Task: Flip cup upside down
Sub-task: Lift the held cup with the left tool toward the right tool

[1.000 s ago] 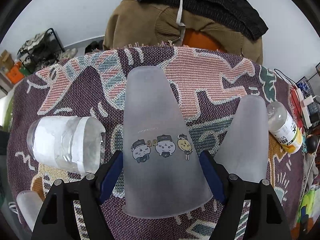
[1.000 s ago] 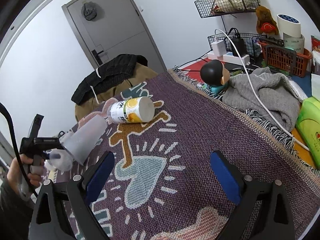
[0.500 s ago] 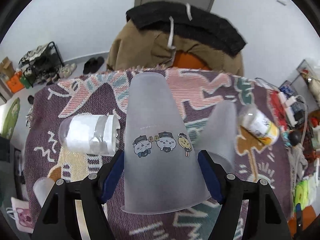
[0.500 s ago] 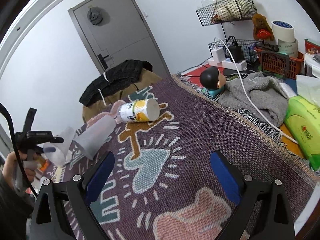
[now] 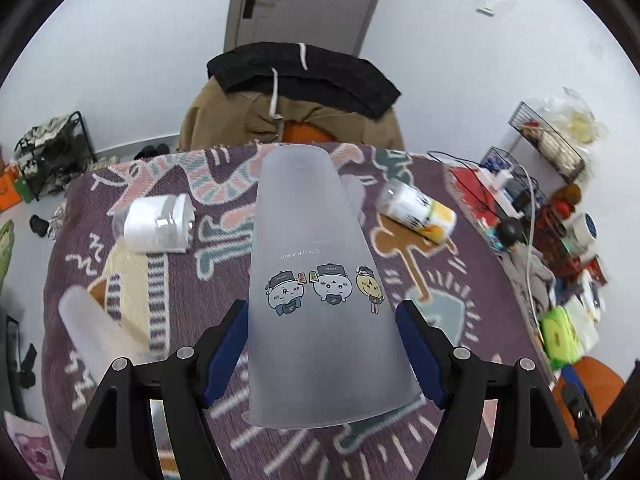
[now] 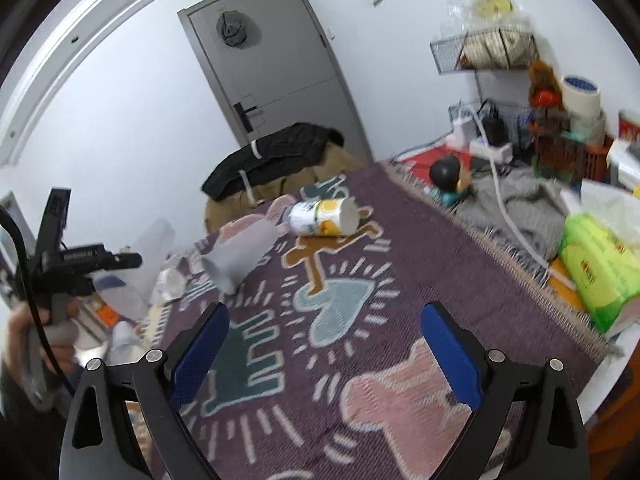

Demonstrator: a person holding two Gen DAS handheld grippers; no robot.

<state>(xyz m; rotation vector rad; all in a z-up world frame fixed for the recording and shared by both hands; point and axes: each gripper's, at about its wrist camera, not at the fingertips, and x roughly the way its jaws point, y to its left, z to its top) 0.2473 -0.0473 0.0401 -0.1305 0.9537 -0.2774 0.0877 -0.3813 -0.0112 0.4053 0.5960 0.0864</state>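
Note:
My left gripper [image 5: 322, 344] is shut on a frosted plastic cup [image 5: 320, 272] with cartoon figures, held above the patterned rug [image 5: 440, 300]. The cup's closed base points away from me and its open rim is toward the camera. In the right wrist view the left gripper [image 6: 76, 264] shows at far left with the held cup [image 6: 148, 256] raised off the rug. My right gripper [image 6: 324, 344] is open and empty over the rug [image 6: 360, 280].
On the rug lie a second frosted cup [image 6: 240, 256], a yellow-labelled cup [image 5: 416, 210], also seen in the right wrist view [image 6: 324, 216], a white-wrapped clear jar [image 5: 158, 224] and a frosted cup [image 5: 92, 336]. A clothes-draped chair [image 5: 292, 96] stands behind; clutter lines the right edge.
My left gripper has lifted the cup higher off the rug and pulled back, so more of the room shows. My right gripper has risen and tilted slightly, still open.

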